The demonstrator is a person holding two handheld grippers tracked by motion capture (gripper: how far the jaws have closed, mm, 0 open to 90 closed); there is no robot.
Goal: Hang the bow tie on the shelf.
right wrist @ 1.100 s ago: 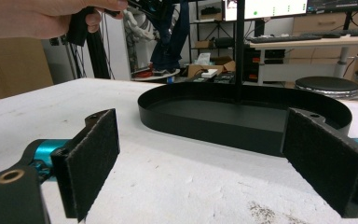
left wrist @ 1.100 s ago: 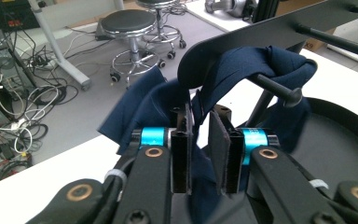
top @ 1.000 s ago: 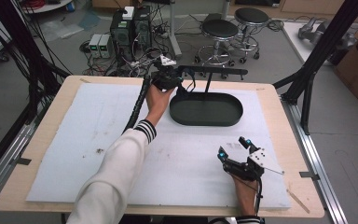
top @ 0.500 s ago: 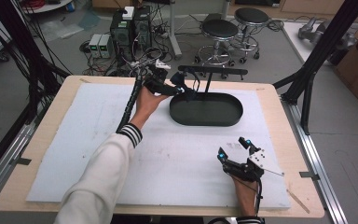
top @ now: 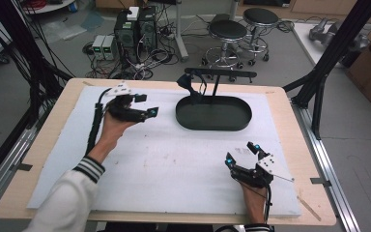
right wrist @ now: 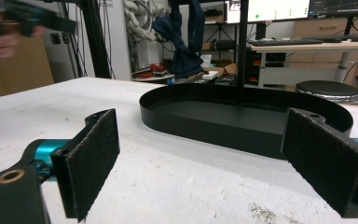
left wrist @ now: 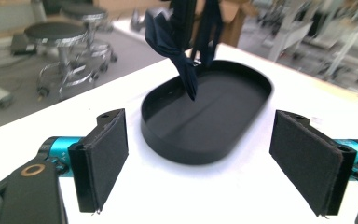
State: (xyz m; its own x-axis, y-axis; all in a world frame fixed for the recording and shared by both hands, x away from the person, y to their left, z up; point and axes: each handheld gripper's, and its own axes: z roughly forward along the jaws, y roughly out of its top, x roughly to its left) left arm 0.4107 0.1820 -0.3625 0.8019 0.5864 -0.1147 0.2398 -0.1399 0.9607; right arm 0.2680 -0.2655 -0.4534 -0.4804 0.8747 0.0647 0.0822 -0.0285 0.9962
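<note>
Left claw (top: 142,105) held above the white tabletop (top: 164,164), jaws spread wide apart, nothing between them. Ahead of it and a little lower, well apart: a black oval tray (top: 213,114), seen past the pads (left wrist: 103,163) in the left gripper view with its near rim (left wrist: 186,154) facing the claw. Over the far end of the tray, a dark blue cloth (left wrist: 175,44) hanging from a black rack (top: 221,73), lower tip drooping into the tray's space; contact with the tray floor impossible to tell. Behind this claw, a hand (top: 110,126) and a white sleeve with a striped cuff (top: 88,168).

Right claw (top: 240,154) low near the tabletop at the near edge, jaws likewise wide apart and empty, grey three-cornered plate (top: 270,165) on top. Ahead of it, well apart: the same tray, its long side wall (right wrist: 223,128) stretching between the two pads in the right gripper view, the cloth (right wrist: 182,39) hanging beyond and to the left. Specks of dirt on the tabletop just before the right pad (right wrist: 328,165).

Beyond the tabletop, round stools (top: 227,31) and computer cases (top: 135,26) on the floor.
</note>
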